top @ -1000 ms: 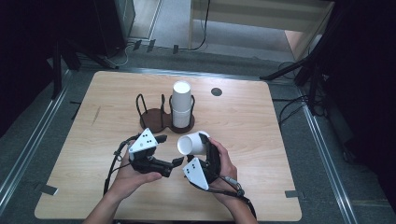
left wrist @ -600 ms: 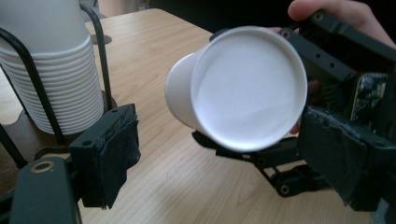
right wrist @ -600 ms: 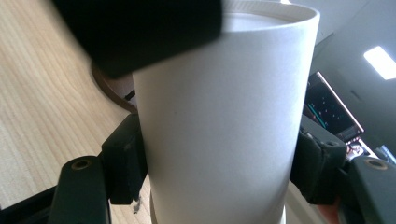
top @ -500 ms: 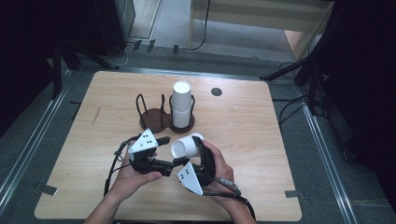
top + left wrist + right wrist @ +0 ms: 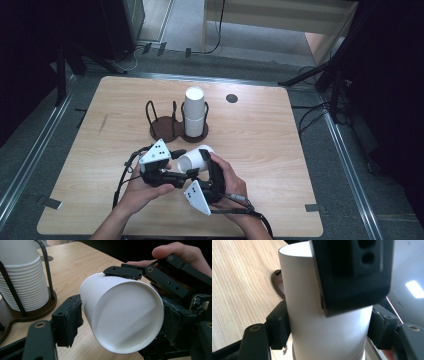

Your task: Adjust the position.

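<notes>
So both hands are low over the near middle of the worktop [image 5: 260,130], and a single white paper cup [image 5: 196,159] is hanging between the two grippers, lying on its side up off the wood. In the high view its open mouth faces left, toward the left gripper [image 5: 176,170], and its closed bottom points right and away.

The right gripper [image 5: 207,167] has it clamped across the body: in the right gripper view the cup [image 5: 327,315] sits squarely between the two black jaws, padding pressed to the wall on both sides. The big black block lying across the front of the cup there is a jaw of the left gripper.

The left gripper's jaws have just been closing, with the cup between them. In the left gripper view the cup [image 5: 122,315] is mouth-on to the camera, the left-hand pad sits right up against the wall near the rim, and the other side is tucked behind the cup, so I can't say for sure it's squeezing yet. It looks like contact. The right gripper [image 5: 160,277] reaches in from the upper right there, one jaw lying on top of the cup.

Further back is a brown two-ring cup holder [image 5: 167,127], with a stack of white cups [image 5: 194,112] upside down in its right ring
</notes>
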A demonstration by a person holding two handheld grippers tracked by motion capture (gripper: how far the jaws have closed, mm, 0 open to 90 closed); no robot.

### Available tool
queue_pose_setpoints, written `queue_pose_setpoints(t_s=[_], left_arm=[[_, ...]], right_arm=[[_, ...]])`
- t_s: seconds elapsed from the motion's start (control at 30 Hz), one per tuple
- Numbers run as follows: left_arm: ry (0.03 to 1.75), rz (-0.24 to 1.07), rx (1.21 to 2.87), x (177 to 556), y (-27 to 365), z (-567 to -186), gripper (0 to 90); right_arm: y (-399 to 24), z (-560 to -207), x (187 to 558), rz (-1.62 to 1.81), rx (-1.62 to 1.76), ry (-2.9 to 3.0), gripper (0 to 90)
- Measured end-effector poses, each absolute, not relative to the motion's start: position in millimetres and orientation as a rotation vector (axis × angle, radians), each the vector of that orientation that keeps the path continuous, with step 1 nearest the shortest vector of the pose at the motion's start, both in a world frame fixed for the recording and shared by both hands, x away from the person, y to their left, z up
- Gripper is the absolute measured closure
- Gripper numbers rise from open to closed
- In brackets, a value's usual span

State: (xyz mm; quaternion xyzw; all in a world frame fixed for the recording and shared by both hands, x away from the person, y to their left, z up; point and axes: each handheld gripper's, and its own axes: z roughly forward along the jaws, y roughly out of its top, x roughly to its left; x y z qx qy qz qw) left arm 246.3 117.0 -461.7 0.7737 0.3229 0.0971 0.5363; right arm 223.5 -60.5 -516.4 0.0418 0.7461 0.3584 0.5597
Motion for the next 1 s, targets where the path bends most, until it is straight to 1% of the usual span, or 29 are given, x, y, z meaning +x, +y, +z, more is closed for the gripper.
queue_pose_setpoints(t_s=[0.27,0.43,0.63,0.8,1.0], left_arm=[[0.782,0.199,1.853,248.9,116.8,-462.7,27.0],[0.776,0.228,1.845,247.6,119.2,-461.9,30.5],[0.77,0.229,1.853,247.8,119.1,-462.7,31.5],[0.772,0.215,1.845,248.7,120.4,-462.7,34.0],[0.766,0.207,1.831,250.6,122.9,-462.1,34.8]], right_arm=[[-59.7,-516.2,222.5,0.816,0.071,1.746,29.7],[-60.6,-516.0,222.7,0.83,0.071,1.754,29.1],[-60.2,-516.7,222.4,0.817,0.063,1.752,28.3],[-60.9,-515.8,223.1,0.829,0.074,1.772,24.2],[-63.3,-513.8,222.5,0.847,0.087,1.775,22.0]])
